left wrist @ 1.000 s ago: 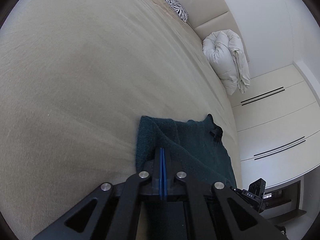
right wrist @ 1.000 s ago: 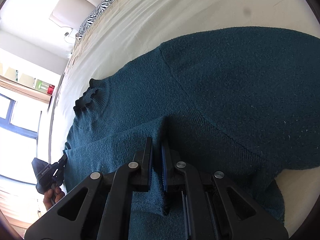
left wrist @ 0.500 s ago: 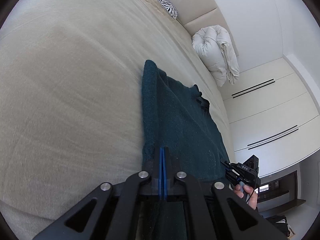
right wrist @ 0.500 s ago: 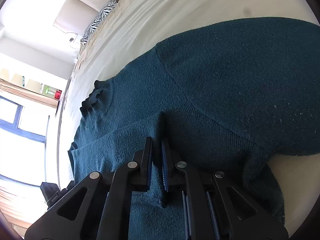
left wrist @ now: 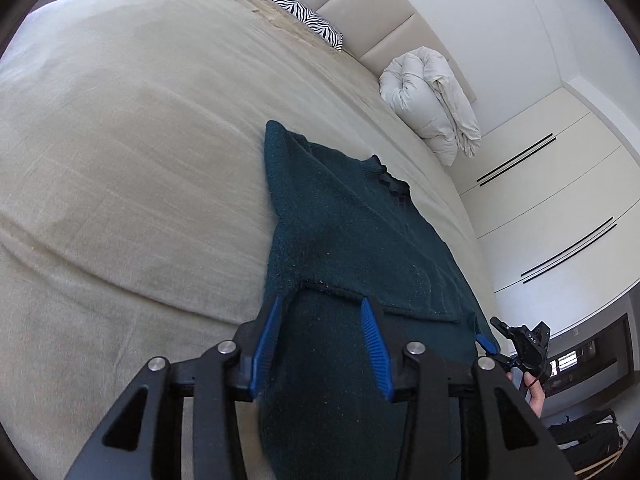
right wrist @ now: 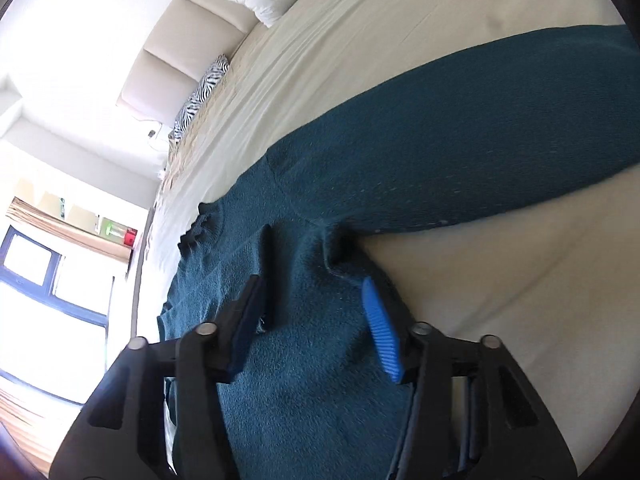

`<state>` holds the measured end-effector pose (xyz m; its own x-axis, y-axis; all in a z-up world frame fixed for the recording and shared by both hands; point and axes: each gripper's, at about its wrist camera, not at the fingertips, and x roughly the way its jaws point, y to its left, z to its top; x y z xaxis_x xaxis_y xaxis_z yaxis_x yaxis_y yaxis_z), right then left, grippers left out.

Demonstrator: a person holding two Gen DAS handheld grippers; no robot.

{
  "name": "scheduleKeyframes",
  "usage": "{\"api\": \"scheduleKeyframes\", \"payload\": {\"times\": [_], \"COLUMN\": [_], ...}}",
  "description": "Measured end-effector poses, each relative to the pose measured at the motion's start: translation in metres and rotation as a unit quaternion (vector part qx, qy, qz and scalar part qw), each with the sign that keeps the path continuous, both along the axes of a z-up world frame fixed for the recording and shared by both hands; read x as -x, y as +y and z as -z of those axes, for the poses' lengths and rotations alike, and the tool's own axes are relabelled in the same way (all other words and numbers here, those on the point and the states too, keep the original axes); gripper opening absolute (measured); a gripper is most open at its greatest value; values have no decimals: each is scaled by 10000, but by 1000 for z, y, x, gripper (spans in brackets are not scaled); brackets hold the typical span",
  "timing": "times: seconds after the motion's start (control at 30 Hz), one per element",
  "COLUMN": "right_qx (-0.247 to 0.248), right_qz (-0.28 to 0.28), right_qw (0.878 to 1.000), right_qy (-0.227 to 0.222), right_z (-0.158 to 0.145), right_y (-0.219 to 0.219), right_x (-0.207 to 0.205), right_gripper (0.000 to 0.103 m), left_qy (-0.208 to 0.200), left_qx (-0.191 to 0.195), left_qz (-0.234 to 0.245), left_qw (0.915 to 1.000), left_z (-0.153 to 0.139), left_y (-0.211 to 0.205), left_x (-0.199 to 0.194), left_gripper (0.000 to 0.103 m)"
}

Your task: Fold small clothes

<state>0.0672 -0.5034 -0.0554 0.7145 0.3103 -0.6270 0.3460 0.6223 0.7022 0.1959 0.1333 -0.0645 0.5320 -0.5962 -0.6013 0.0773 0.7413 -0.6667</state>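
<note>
A dark teal knitted sweater (left wrist: 360,240) lies on the bed, its collar (left wrist: 394,184) towards the headboard. A folded-over layer ends in an edge (left wrist: 380,300) just ahead of my left gripper (left wrist: 320,303). That gripper's jaws are opening, with cloth lying under the gap and the blue pads (left wrist: 264,340) clear of it. My right gripper (right wrist: 312,288) hovers over the sweater (right wrist: 320,360) near the armpit, its jaws opening and pressing on nothing. One sleeve (right wrist: 480,140) stretches out to the right. In the left wrist view the right gripper (left wrist: 506,336) shows at the sweater's far side, held by a hand.
The beige bed cover (left wrist: 140,160) spreads wide to the left of the sweater. A zebra pillow (left wrist: 304,12) and a rolled white duvet (left wrist: 432,100) lie by the padded headboard (left wrist: 380,12). White wardrobe doors (left wrist: 552,200) stand beyond the bed; a bright window (right wrist: 48,300) is on the other side.
Both grippers were shut on sweater cloth and have let go; their jaws now stand apart. The carried part now lies folded over the sweater's body. The right view has swung towards the sleeve.
</note>
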Motion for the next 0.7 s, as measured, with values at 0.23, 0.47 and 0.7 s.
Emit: {"api": "scheduleKeyframes", "payload": {"times": [0.23, 0.47, 0.7], "right_qx": [-565, -1190, -1091], "right_qz": [1833, 2690, 3064], "right_qw": [9814, 9555, 9449], "right_qy": [-120, -216, -386], "right_z": [6, 30, 37], "right_y": [-123, -195, -249], "right_x": [114, 152, 149], "right_gripper": [69, 67, 67], "left_qy": [-346, -185, -106], "left_qx": [-424, -278, -187], "left_qz": [226, 446, 608], "left_qw": [9982, 9984, 9979], "left_z": [-31, -28, -25], "left_y": [-49, -86, -103], "left_x": [23, 28, 33], "left_gripper": [48, 55, 55]}}
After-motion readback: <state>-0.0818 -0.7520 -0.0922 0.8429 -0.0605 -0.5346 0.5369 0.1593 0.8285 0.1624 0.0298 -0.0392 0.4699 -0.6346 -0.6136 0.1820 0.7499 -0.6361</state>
